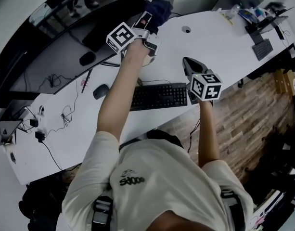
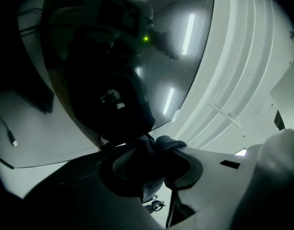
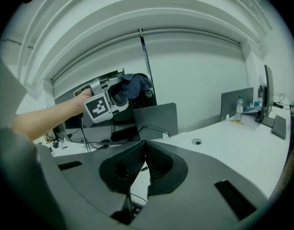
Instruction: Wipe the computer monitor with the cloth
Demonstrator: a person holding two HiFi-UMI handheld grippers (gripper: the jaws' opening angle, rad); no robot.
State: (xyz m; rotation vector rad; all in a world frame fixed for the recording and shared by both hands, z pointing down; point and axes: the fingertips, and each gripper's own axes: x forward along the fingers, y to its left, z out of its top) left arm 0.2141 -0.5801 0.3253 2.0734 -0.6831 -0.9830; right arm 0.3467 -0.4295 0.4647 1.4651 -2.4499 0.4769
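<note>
The dark curved monitor (image 1: 80, 8) stands along the back of the white desk (image 1: 219, 37). My left gripper (image 1: 148, 19) is raised at the monitor's right end, shut on a dark blue cloth (image 1: 159, 8). In the left gripper view the bunched cloth (image 2: 137, 169) sits between the jaws against the glossy screen (image 2: 180, 51) near its right edge, and the screen mirrors the gripper. The right gripper view shows the cloth (image 3: 135, 85) against the monitor (image 3: 108, 131). My right gripper (image 1: 186, 61) hovers over the desk, shut (image 3: 143, 150) with nothing in it.
A black keyboard (image 1: 159, 96) and a mouse (image 1: 100, 90) lie near the desk's front edge, with cables and plugs (image 1: 39, 129) at the left. A grey divider panel (image 3: 156, 119) stands beside the monitor. A bottle (image 3: 240, 108) and another keyboard (image 1: 262, 48) are at the far right.
</note>
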